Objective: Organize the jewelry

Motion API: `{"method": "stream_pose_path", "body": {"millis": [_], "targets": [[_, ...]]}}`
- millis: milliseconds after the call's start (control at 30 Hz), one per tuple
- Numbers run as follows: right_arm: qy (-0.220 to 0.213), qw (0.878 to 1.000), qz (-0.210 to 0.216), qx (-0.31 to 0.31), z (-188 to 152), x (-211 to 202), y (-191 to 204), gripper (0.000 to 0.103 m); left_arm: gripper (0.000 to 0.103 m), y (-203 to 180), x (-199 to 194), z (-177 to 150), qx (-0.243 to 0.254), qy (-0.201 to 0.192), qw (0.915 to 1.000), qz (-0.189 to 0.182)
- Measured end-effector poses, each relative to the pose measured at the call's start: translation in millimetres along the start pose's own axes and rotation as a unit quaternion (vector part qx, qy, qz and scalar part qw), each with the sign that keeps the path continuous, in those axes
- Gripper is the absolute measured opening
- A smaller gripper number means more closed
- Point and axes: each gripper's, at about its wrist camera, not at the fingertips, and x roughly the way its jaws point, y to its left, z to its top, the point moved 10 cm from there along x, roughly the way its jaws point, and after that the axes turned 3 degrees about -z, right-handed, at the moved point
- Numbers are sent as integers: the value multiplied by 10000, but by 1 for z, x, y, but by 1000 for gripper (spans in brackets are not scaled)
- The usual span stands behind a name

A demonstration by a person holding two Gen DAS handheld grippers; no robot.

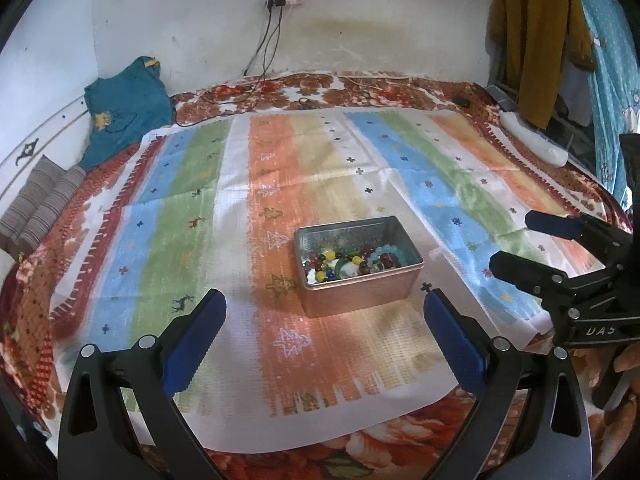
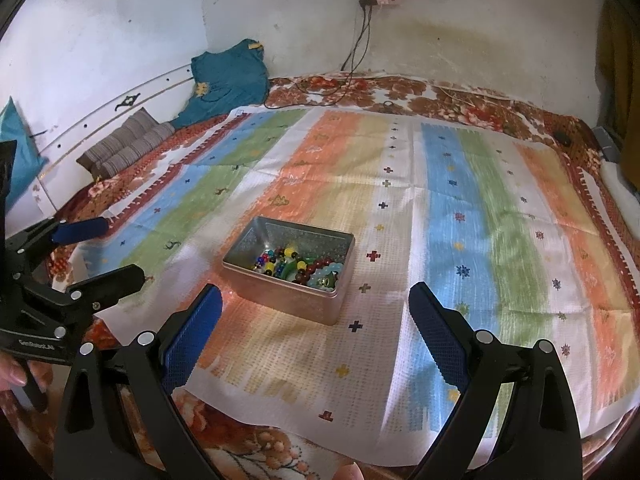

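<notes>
A rectangular metal tin (image 1: 360,292) stands on the striped cloth, open at the top. It holds a heap of bead jewelry (image 1: 352,262): coloured beads, a light blue bracelet, dark red beads, a green bangle. The tin (image 2: 288,300) and the beads (image 2: 300,266) also show in the right wrist view. My left gripper (image 1: 324,308) is open and empty, just in front of the tin. My right gripper (image 2: 314,300) is open and empty, in front of the tin's right corner. Each gripper shows in the other's view: right gripper (image 1: 516,240), left gripper (image 2: 108,248).
A striped cloth (image 1: 280,200) covers a floral blanket (image 1: 360,88) on a bed. A teal garment (image 1: 128,108) and a striped cushion (image 1: 36,208) lie at the back left. Cables (image 1: 268,60) hang from a wall socket. Clothes (image 1: 540,40) hang at the right.
</notes>
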Motion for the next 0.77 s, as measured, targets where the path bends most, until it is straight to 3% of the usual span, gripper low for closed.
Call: {"method": "stream_pose_path", "body": {"millis": [767], "targets": [[-363,9992,-8,-146,6,-15,4,95,97,-4,-11,9,33,-326,9995,9]]}}
